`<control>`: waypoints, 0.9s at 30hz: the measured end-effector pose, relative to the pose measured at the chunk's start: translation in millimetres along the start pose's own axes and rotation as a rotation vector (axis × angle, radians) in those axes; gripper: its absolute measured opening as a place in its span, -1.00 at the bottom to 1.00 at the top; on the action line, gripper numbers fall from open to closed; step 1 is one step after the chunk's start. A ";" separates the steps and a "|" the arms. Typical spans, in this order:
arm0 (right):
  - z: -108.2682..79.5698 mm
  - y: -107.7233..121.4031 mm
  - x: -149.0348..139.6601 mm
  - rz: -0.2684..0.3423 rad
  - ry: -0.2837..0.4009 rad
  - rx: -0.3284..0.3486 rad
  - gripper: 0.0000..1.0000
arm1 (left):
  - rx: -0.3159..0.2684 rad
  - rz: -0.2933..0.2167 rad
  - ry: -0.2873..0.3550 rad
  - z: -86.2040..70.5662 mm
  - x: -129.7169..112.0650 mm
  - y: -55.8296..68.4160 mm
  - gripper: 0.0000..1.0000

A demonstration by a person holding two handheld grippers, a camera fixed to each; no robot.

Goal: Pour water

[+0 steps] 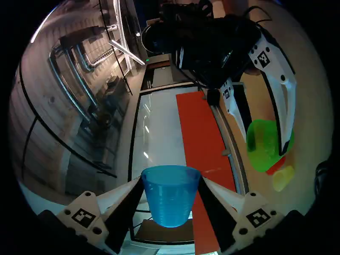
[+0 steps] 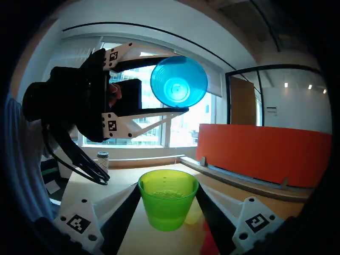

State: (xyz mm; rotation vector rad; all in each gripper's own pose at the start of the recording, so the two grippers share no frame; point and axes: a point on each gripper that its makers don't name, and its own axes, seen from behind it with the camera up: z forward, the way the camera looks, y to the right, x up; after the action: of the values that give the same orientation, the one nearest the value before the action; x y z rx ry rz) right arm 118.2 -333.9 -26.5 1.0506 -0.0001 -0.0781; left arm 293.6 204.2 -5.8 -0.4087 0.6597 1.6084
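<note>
Item one: my left gripper point(image 1: 171, 182), clamped on the blue cup point(image 1: 171, 202), tipped sideways, held high. Item two: my right gripper point(image 2: 168, 188), clamped on the green cup point(image 2: 168, 208), upright above the table point(image 2: 127, 176), liquid inside.

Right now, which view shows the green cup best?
The right gripper view: the green cup sits upright between that gripper's fingers, rim and inside visible. The left gripper view shows it farther off, partly behind a finger.

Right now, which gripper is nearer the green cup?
Right. The right gripper grips the green cup between its fingers; the left gripper holds a blue cup higher up, apart from it.
</note>
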 end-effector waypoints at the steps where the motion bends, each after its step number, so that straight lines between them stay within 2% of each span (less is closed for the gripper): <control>1: -0.1 0.1 -0.1 0.000 0.000 0.000 0.81 | 0.002 0.006 0.001 -0.1 0.9 -0.5 0.73; 8: 0.2 0.4 -0.9 0.002 0.002 -0.001 0.81 | 0.010 0.017 0.009 -0.3 4.6 -2.0 0.73; 12: 0.5 0.7 -1.1 0.003 0.003 -0.003 0.82 | 0.009 -0.004 0.011 0.7 3.6 -2.8 0.73; 14: 0.4 1.0 -0.6 0.003 0.005 -0.004 0.81 | 0.001 -0.030 0.011 1.9 2.3 -0.8 0.73; 20: -1.1 1.8 0.9 0.006 0.011 -0.007 0.82 | -0.026 -0.164 0.015 4.7 -1.9 8.7 0.73; 27: -2.7 3.2 0.1 0.007 0.012 -0.011 0.82 | -0.036 -0.361 0.004 5.7 -9.0 14.7 0.74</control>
State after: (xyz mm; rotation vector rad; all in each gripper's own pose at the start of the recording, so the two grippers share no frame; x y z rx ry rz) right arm 118.5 -330.0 -25.1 1.0398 0.0078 -0.0652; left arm 281.1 200.1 6.8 -0.5252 0.5263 1.2779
